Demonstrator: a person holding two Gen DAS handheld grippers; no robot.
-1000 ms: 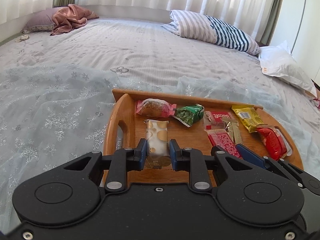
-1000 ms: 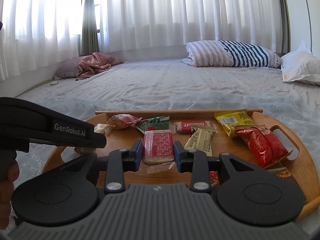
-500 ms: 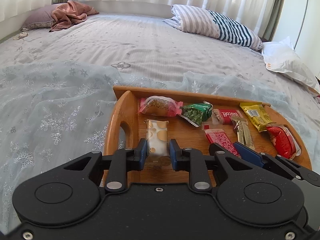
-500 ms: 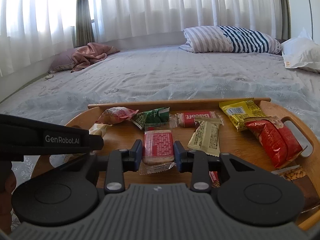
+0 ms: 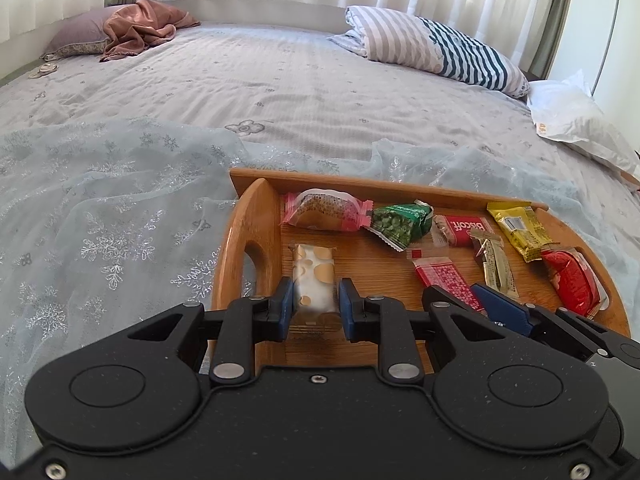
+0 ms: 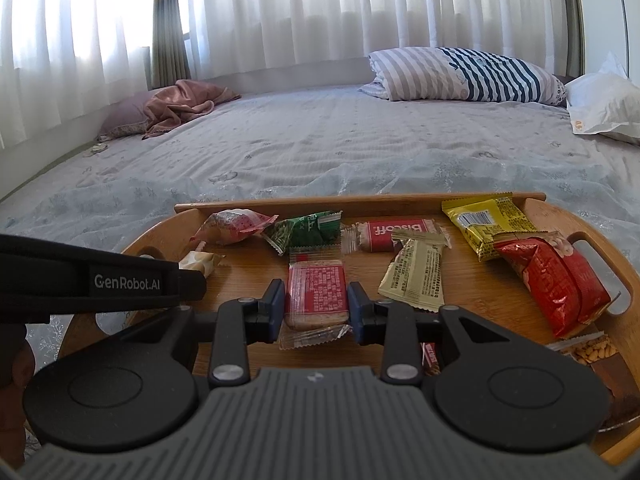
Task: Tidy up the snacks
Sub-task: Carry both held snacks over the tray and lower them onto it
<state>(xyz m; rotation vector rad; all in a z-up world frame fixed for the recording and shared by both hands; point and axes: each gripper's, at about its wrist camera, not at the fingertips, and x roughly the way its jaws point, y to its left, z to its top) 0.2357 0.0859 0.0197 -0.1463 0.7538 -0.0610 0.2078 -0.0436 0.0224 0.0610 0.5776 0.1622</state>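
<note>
A wooden tray (image 5: 256, 224) (image 6: 360, 202) lies on the bed with several wrapped snacks on it. My left gripper (image 5: 313, 304) is shut on a white packet with gold dots (image 5: 314, 276) near the tray's left handle. My right gripper (image 6: 316, 304) is shut on a red-and-white printed packet (image 6: 316, 290) in the tray's middle. Along the far rim lie a pink packet (image 5: 324, 212) (image 6: 232, 226), a green packet (image 5: 400, 222) (image 6: 306, 230), a red Biscoff packet (image 5: 466, 230) (image 6: 394, 232) and a yellow packet (image 5: 520, 230) (image 6: 486, 220). A cream packet (image 6: 416, 274) and a red bag (image 6: 554, 280) lie to the right.
The tray rests on a pale blue snowflake cloth (image 5: 100, 208) over a grey bedspread. A striped pillow (image 6: 464, 74), a white bag (image 6: 604, 100) and a pink bundle of cloth (image 6: 180, 106) sit at the far side. A packet of nuts (image 6: 594, 350) lies at the tray's near right.
Both grippers stay shut on their packets. The right wrist view has shifted slightly nearer and lower over the tray; the left view has tilted a little downward.
</note>
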